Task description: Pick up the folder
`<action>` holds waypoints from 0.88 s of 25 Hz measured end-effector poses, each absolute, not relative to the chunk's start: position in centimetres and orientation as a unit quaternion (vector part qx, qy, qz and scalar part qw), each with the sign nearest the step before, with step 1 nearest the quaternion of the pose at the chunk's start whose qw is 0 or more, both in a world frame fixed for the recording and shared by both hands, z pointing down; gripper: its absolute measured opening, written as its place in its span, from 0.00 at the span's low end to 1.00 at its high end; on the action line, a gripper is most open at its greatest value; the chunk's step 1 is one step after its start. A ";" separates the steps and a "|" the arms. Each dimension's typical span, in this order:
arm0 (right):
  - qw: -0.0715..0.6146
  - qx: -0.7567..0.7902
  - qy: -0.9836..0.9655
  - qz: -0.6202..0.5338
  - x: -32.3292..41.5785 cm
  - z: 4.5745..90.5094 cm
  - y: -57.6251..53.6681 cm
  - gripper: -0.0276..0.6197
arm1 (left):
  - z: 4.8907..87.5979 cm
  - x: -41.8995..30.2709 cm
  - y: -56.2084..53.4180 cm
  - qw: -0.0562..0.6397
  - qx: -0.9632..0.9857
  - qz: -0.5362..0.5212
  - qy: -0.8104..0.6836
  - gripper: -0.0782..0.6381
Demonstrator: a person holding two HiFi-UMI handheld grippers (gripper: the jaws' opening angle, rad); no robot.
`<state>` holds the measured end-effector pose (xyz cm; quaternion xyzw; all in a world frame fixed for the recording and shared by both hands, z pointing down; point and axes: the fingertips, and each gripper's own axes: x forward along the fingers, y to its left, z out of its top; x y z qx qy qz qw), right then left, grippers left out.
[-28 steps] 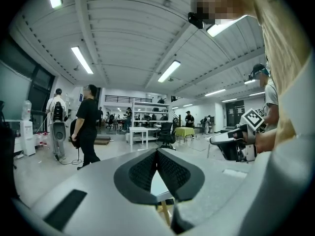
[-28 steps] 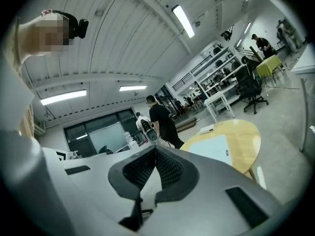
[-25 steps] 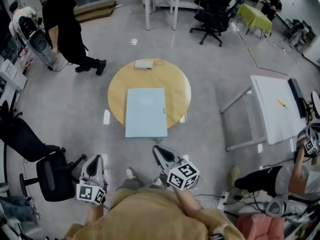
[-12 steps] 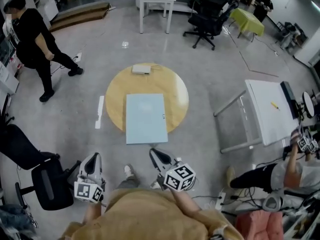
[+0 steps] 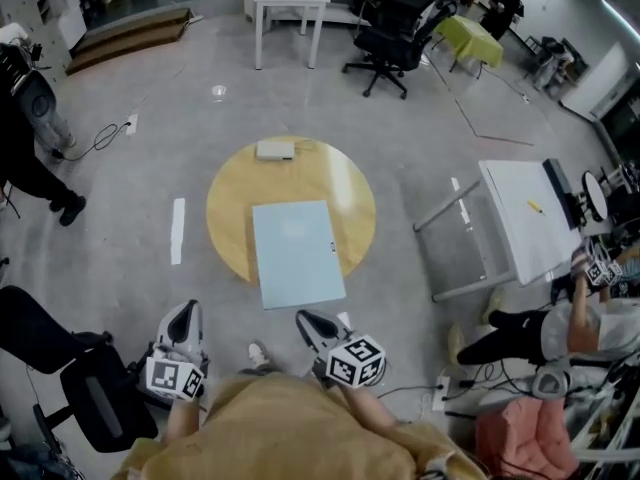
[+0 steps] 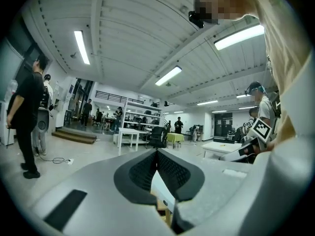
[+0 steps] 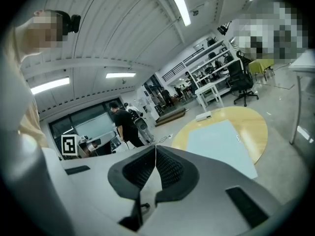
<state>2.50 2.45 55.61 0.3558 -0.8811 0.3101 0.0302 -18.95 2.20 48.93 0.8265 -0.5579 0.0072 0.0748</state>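
Pale blue, the folder (image 5: 298, 253) lies flat on the round wooden table (image 5: 232, 203) in the head view, and its near edge hangs a little over the table rim toward the person. A small white box (image 5: 275, 149) sits at the far side of the same table, well apart from the folder. The left gripper (image 5: 184, 309) and the right gripper (image 5: 303, 318) are both low in this view, near the person's body and short of the table. Neither of them touches the folder.

In the left gripper view, the left gripper (image 6: 157, 151) has its two dark pads pressed together at the tips, with nothing between them. Below the tips, through the gap, a pale part of the folder (image 6: 160, 190) shows further away.

In the right gripper view, the right gripper (image 7: 155, 149) is also clenched, tip against tip, and it holds nothing. The folder (image 7: 216, 144) lies beyond it on the table (image 7: 258, 127), to the right of the jaws, and the white box (image 7: 203, 116) is behind it
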 end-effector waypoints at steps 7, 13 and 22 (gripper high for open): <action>0.021 0.374 -0.841 0.390 -0.1 59.7 1.2 0.05 | 51.0 -21.5 -2.0 0.092 0.854 0.010 -0.512 0.11; -0.012 0.403 -0.793 0.456 2.5 62.8 0.5 0.05 | 51.6 -21.4 -3.9 0.099 0.860 0.021 -0.500 0.11; -0.064 0.356 -0.726 0.585 2.8 69.5 -0.5 0.39 | 52.6 -19.5 -4.4 0.102 0.862 0.046 -0.494 0.11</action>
